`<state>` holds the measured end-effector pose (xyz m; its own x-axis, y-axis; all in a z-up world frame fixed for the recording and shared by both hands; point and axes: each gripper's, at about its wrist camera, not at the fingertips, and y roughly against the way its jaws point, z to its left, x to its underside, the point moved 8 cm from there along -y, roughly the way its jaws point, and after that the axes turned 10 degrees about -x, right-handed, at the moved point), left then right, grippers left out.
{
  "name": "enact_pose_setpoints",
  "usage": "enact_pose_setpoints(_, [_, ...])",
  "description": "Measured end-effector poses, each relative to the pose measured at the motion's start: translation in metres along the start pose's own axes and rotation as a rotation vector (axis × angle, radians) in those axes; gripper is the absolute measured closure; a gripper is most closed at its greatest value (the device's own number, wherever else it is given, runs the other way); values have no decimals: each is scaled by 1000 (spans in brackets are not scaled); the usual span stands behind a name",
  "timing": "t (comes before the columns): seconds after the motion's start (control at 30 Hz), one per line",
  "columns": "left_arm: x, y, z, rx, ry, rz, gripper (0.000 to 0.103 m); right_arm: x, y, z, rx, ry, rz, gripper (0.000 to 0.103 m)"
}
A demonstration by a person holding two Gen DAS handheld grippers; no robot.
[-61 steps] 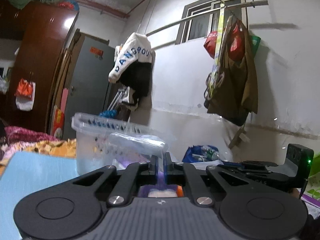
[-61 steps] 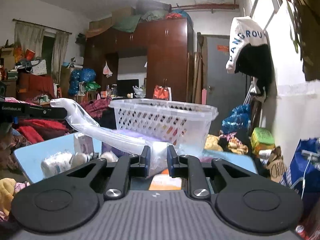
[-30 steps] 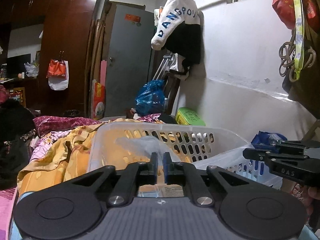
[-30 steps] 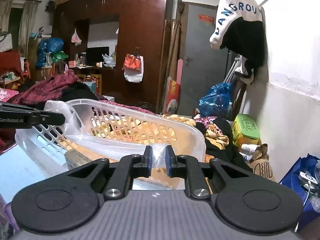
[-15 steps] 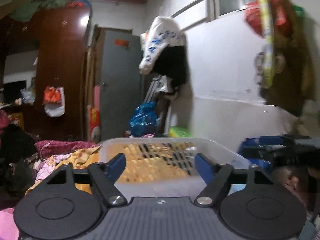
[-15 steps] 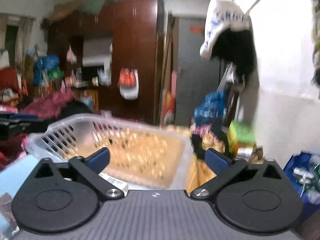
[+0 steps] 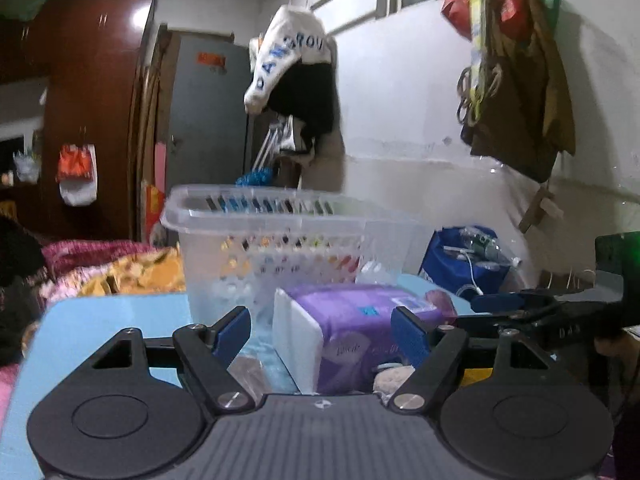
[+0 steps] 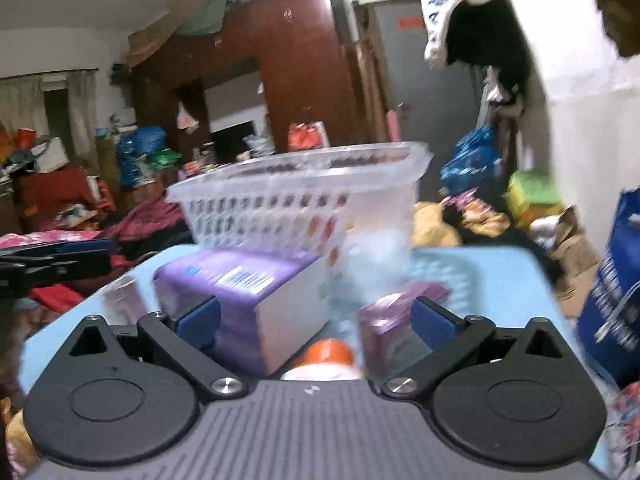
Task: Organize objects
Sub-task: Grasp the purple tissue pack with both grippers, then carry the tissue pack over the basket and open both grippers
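A clear slotted plastic basket (image 7: 280, 236) stands on the light blue table (image 7: 104, 312); it also shows in the right wrist view (image 8: 296, 204). A purple and white wrapped pack (image 7: 356, 320) lies in front of it, seen also in the right wrist view (image 8: 248, 284). A smaller purple pack (image 8: 396, 316) and an orange-capped item (image 8: 328, 354) lie near the right gripper. My left gripper (image 7: 322, 328) is open and empty just before the pack. My right gripper (image 8: 316, 318) is open and empty above the items. The right gripper also shows at the left wrist view's right edge (image 7: 520, 308).
A brown wardrobe (image 8: 304, 68) and grey door (image 7: 208, 128) stand behind. Clothes hang on the white wall (image 7: 516, 92). A blue bag (image 7: 464, 260) sits on the floor at the right. Bedding and clutter (image 8: 60, 216) surround the table.
Both grippers held a clear plastic bag, carried it over the basket and opened, releasing it. Both have since pulled back and lowered toward the items in front of the basket.
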<state>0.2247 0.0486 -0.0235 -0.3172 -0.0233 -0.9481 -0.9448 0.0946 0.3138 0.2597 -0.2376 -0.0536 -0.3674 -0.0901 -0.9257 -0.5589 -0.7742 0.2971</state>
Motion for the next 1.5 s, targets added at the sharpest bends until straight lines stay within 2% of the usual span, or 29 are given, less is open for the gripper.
enact_pose_setpoints(0.17, [9, -16, -6, 71, -3, 45, 23, 0, -19, 10, -26, 34, 40, 0])
enact_pose_setpoints(0.3, [20, -24, -14, 109, -52, 78, 25, 7, -27, 23, -43, 85, 64, 12])
enact_pose_setpoints(0.43, [20, -26, -17, 111, -61, 76, 34, 12, -30, 29, -77, 96, 78, 24])
enact_pose_setpoints(0.47, [20, -27, -17, 114, -63, 79, 38, 12, -32, 29, -78, 103, 83, 27])
enact_pose_setpoints(0.53, [20, -28, -18, 75, -86, 75, 53, 12, -33, 31, -101, 98, 86, 33])
enact_pose_setpoints(0.57, [20, -28, -18, 56, -96, 70, 56, 11, -33, 31, -113, 94, 86, 33])
enact_pose_setpoints(0.97, [13, -8, -21, 66, -82, -13, 60, 4, -17, 45, -82, 169, 23, 40])
enact_pose_setpoints(1.07, [2, 9, -27, 65, -84, -64, 60, -2, -7, 53, -72, 200, -11, 42])
enact_pose_setpoints(1.2, [-31, 34, -35, 61, -101, -152, 60, -23, 13, 66, -71, 233, -73, 42])
enact_pose_setpoints(1.33, [-78, 40, -41, 51, -119, -208, 60, -65, 28, 75, -63, 269, -130, 42])
enact_pose_setpoints(1.5, [-128, 27, -43, 41, -136, -230, 60, -114, 25, 71, -42, 279, -168, 43])
